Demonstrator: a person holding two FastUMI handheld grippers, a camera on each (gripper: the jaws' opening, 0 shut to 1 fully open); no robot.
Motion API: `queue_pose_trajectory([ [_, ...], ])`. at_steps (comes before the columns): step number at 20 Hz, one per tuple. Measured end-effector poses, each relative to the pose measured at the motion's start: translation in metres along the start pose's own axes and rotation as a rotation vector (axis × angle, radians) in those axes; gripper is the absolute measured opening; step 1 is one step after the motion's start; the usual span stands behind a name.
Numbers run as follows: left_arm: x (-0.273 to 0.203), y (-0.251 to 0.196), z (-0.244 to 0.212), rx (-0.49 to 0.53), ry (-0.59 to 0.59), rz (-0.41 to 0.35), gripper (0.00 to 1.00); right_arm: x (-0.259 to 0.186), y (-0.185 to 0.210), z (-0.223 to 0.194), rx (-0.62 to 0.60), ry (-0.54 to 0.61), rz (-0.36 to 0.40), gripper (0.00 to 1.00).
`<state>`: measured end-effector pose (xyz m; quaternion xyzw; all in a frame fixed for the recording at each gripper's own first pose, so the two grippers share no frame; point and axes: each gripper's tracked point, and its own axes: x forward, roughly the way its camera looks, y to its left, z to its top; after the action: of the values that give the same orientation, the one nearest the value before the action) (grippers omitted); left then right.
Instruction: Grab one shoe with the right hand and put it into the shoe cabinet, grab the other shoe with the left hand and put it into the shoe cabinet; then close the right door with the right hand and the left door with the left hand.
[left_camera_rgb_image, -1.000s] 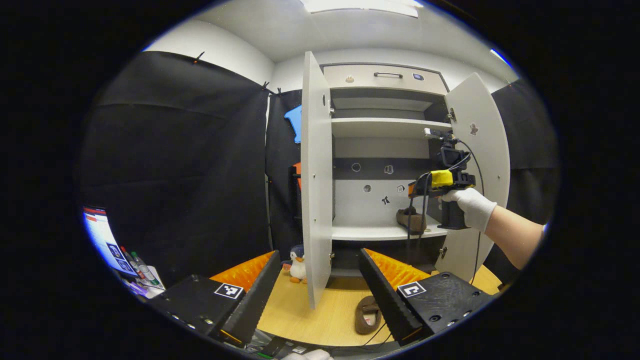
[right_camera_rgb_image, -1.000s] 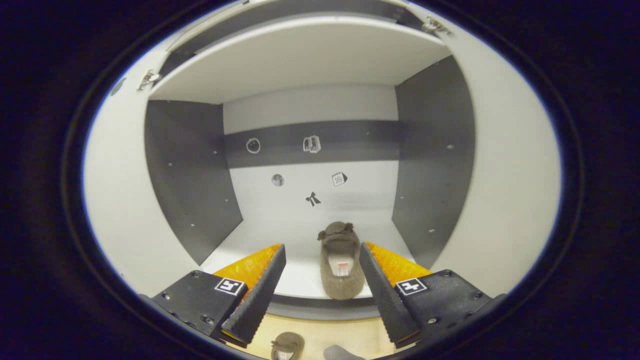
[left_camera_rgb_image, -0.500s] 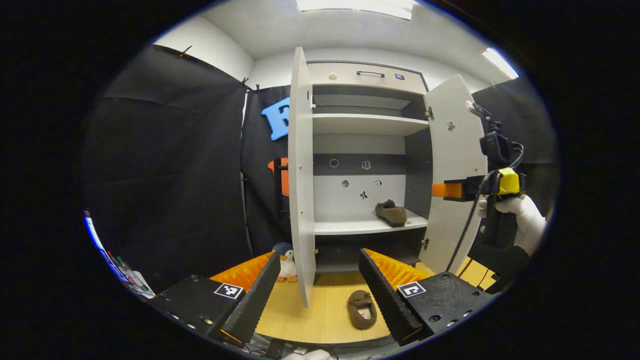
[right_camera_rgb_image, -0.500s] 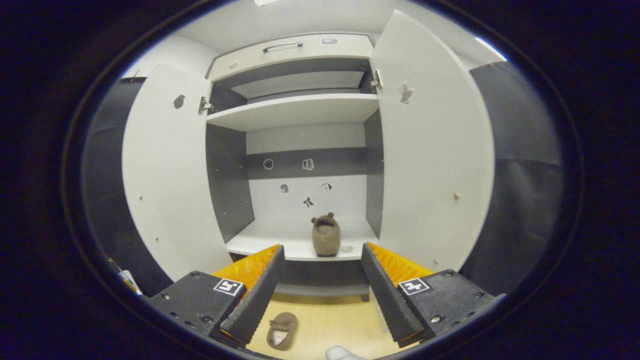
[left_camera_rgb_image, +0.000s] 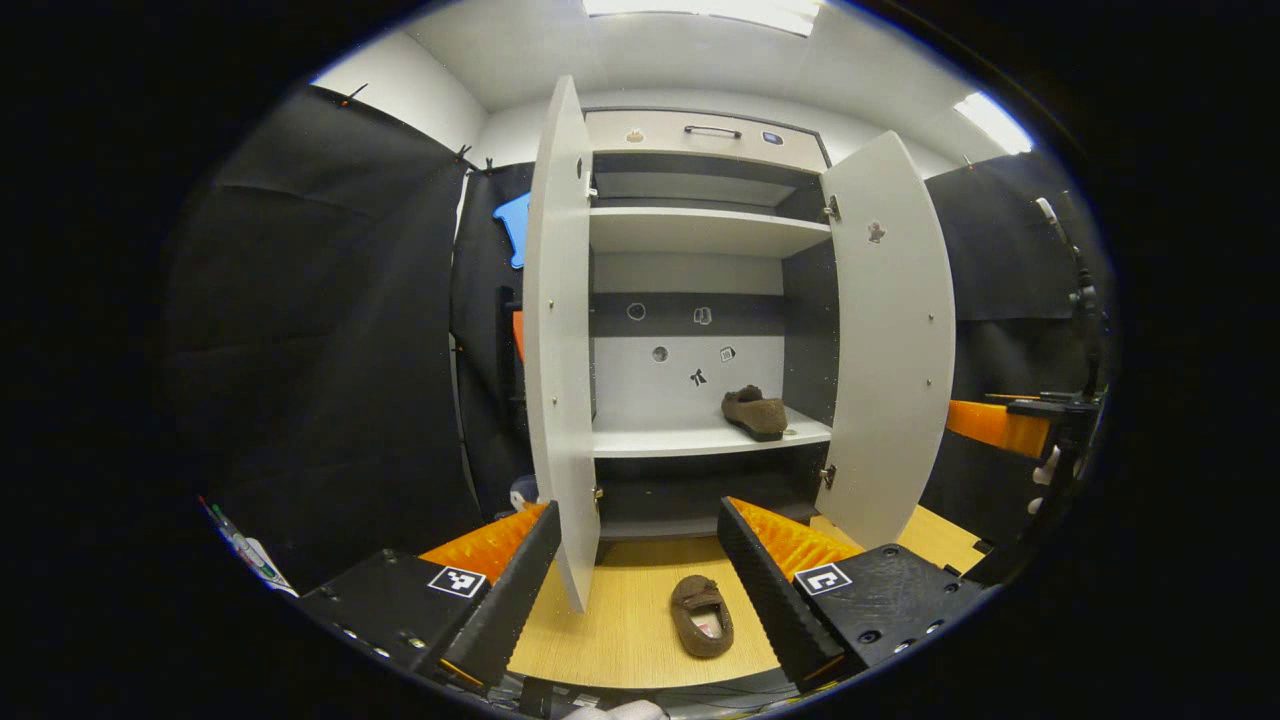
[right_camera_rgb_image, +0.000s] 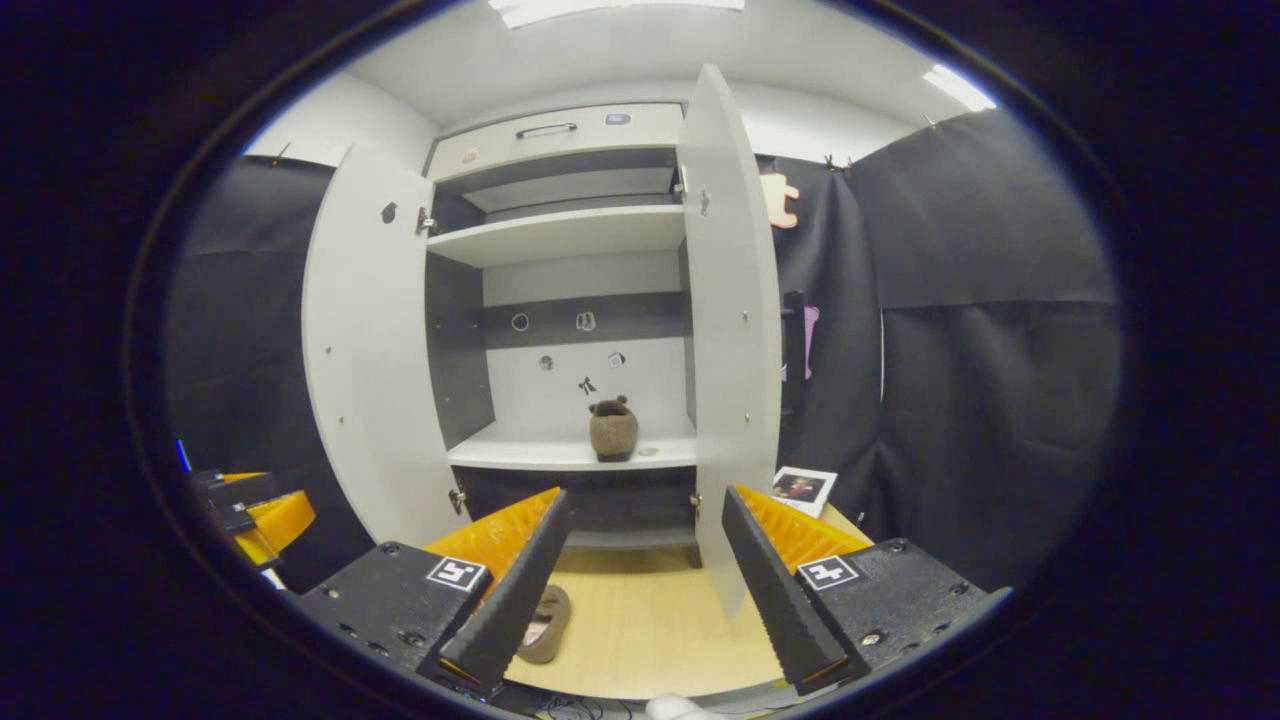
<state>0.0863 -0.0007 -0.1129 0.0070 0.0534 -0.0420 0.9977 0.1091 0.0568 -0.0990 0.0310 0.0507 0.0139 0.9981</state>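
One brown shoe (left_camera_rgb_image: 755, 412) (right_camera_rgb_image: 613, 429) rests on the lower shelf (left_camera_rgb_image: 700, 437) of the white shoe cabinet (left_camera_rgb_image: 700, 135), toward the right side. The other brown shoe (left_camera_rgb_image: 702, 629) (right_camera_rgb_image: 546, 624) lies on the wooden floor in front of the cabinet. Both doors stand open: the left door (left_camera_rgb_image: 557, 330) (right_camera_rgb_image: 365, 340) and the right door (left_camera_rgb_image: 888, 330) (right_camera_rgb_image: 732, 320). My left gripper (left_camera_rgb_image: 635, 580) is open, above and short of the floor shoe. My right gripper (right_camera_rgb_image: 640, 580) is open and holds nothing, well back from the cabinet; it also appears at the right edge (left_camera_rgb_image: 1010, 425) of the left gripper view.
A wooden floor (left_camera_rgb_image: 620, 630) lies in front of the cabinet. Black cloth walls stand on both sides. A small plush toy (left_camera_rgb_image: 522, 492) sits low behind the left door. A photo card (right_camera_rgb_image: 800, 488) leans by the right door's foot. The upper shelf (left_camera_rgb_image: 700, 232) holds nothing.
My right gripper has pulled back from the shelf and swung right, leaving the shoe on the shelf. My left gripper's view has shifted, bringing the floor shoe nearer its fingers.
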Motion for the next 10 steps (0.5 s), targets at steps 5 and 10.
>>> queue_pose_trajectory([
  [5, 0.032, -0.028, -0.034, -0.001, 0.056, -0.044, 0.96, -0.003, -0.022, -0.012, -0.028, 0.035, -0.012, 0.98],
  [10, 0.069, -0.051, -0.107, -0.028, 0.192, -0.079, 0.96, 0.002, -0.041, -0.011, -0.007, 0.065, -0.02, 0.98],
])
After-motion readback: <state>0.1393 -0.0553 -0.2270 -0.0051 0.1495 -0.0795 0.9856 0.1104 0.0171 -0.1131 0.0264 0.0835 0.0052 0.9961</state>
